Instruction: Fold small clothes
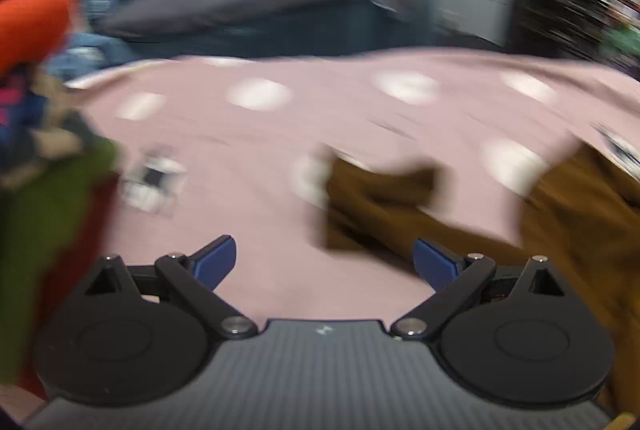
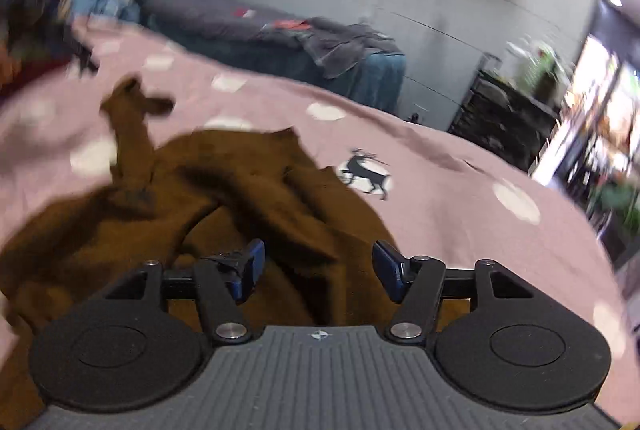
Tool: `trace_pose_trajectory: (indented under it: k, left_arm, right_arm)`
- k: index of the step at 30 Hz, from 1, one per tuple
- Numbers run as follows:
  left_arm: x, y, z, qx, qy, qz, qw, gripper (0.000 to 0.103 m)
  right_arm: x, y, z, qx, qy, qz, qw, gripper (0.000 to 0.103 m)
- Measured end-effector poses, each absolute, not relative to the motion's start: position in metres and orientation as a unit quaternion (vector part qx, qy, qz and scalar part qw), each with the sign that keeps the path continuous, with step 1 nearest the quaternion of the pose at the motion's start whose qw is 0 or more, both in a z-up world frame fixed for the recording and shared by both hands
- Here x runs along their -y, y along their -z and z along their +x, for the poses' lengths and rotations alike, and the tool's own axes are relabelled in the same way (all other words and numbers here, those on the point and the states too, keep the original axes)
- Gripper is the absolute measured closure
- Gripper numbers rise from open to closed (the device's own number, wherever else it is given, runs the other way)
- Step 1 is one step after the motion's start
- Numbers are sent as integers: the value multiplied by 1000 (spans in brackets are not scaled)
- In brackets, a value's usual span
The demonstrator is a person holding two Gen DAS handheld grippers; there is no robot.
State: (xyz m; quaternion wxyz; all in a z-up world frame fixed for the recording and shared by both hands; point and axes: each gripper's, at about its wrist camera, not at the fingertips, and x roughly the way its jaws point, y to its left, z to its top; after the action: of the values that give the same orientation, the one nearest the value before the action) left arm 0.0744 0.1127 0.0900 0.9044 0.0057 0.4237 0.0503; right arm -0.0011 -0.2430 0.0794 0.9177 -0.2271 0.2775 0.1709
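Blue-padded fingers point(image 1: 434, 262) of the left claw point(image 1: 325, 262) stand wide apart at the bottom of the left wrist view, with only pink cover between them; nothing is gripped. Below them lies the bed cover point(image 1: 260, 158), pink with white round spots. A brown garment point(image 1: 380, 202) lies crumpled at centre right of this frame, just beyond the right-hand finger, not touching either pad. A pile of mixed clothes point(image 1: 36, 134), orange, blue, green and red, fills the left edge. A small white and dark item lies on the cover at centre left; blur prevents identification.

In the right wrist view, the right claw point(image 2: 318, 268) is also wide open. The brown garment point(image 2: 224, 198) lies bunched directly beneath and between its fingers, filling the lower left and centre of the frame; neither pad presses on the cloth. One narrow part of the garment extends toward the upper left. A white spot bearing a dark deer print point(image 2: 365, 177) sits on the cover right of centre, just beside the garment edge. A dark couch with clothing on it point(image 2: 280, 30) stands beyond the bed, at upper centre.
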Motion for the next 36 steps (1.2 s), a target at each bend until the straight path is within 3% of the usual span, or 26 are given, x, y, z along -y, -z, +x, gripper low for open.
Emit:
trace_pose_trajectory:
  k: [3, 5, 6, 8, 18, 19, 20, 21, 22, 23, 27, 28, 31, 34, 36]
  left_arm:
    - [-70, -78, 49, -448, 22, -2, 894, 6]
    - [-47, -70, 35, -462, 69, -10, 884, 4]
    - [-37, -66, 29, -469, 86, -11, 879, 4]
    - [-22, -60, 23, -481, 110, -8, 870, 4]
    - [-6, -59, 16, -486, 114, -14, 867, 2]
    - [-7, -60, 15, -488, 113, -20, 865, 2]
    - [-8, -59, 16, -490, 110, -25, 865, 2]
    - [-8, -59, 16, -491, 108, -28, 864, 2]
    - [-9, -59, 15, -493, 107, -31, 863, 2]
    - [-9, -59, 15, -494, 105, -34, 862, 2]
    - [-10, -58, 10, -501, 105, -37, 858, 1]
    - [-10, -58, 9, -503, 105, -36, 857, 1]
    - [-11, -56, 5, -506, 104, -34, 856, 0]
    - [-13, -53, 3, -510, 104, -45, 853, 0]
    - [-13, -52, 3, -515, 105, -50, 850, 0]
  right_arm:
    - [221, -59, 18, -304, -144, -298, 893, 34]
    - [225, -57, 21, -317, -137, -292, 892, 55]
    - [231, -58, 22, -319, -130, -283, 895, 61]
    - [242, -61, 21, -316, -111, -268, 903, 103]
    - [311, -103, 10, -269, -39, -119, 955, 101]
    - [311, -103, 12, -277, -55, -120, 952, 79]
    - [311, -103, 11, -278, -72, -117, 951, 50]
    - [309, -101, 7, -273, -82, -116, 951, 34]
    - [306, -99, 3, -273, -94, -121, 950, 11]
    - [299, -95, 0, -276, -109, -132, 946, 8]
    - [275, -83, -8, -274, -137, -195, 932, 12]
    - [269, -79, -5, -284, -127, -214, 926, 17]
    - [266, -67, 10, -326, -116, -218, 912, 47]
    - [268, -57, 19, -354, -124, -197, 906, 51]
    - [267, -55, 21, -360, -124, -193, 904, 72]
